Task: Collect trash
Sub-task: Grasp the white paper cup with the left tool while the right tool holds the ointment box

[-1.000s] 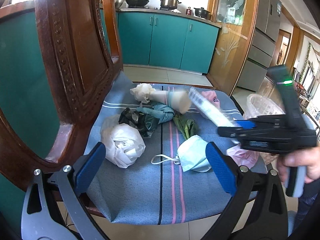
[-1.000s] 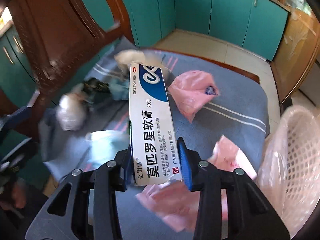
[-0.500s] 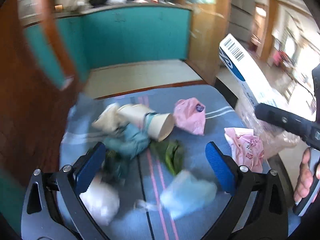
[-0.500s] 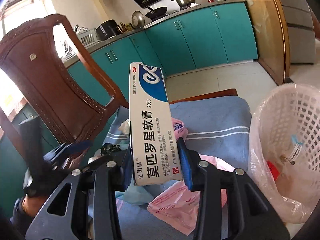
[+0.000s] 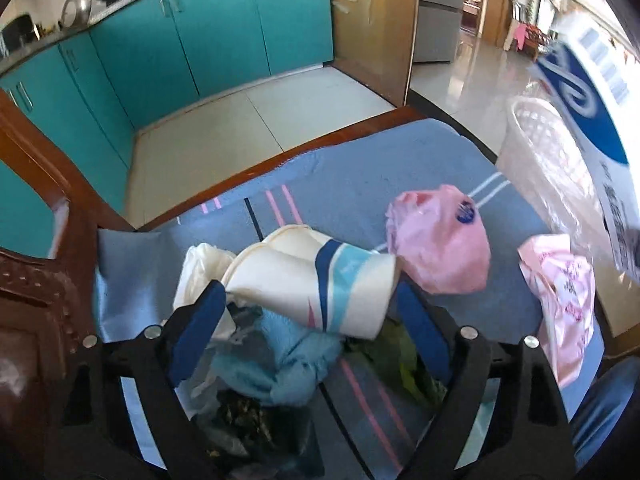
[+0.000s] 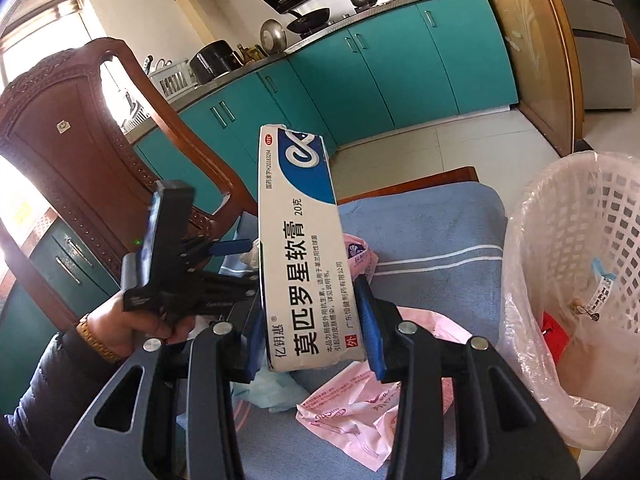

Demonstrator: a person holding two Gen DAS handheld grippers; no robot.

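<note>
My right gripper (image 6: 310,332) is shut on a white and blue ointment box (image 6: 302,248) and holds it upright above the chair seat, left of the white lined trash basket (image 6: 576,280). The box also shows in the left wrist view (image 5: 596,148), with the basket (image 5: 540,160) behind it. My left gripper (image 5: 308,320) is open, low over the trash pile, its jaws on either side of a crushed paper cup (image 5: 320,280). The left gripper shows in the right wrist view (image 6: 224,248). A pink bag (image 5: 440,244), a pink wrapper (image 5: 564,300), a blue cloth (image 5: 276,364) and green leaves (image 5: 400,360) lie on the seat.
The trash lies on a blue striped cushion (image 5: 360,172) on a wooden chair with a carved back (image 6: 80,140). Teal kitchen cabinets (image 5: 224,32) stand behind across a tiled floor. A dark crumpled bag (image 5: 244,412) lies under the left gripper.
My left gripper has moved forward and down so the paper cup is now between its open jaws. My right gripper has held the box and shifted slightly towards the basket.
</note>
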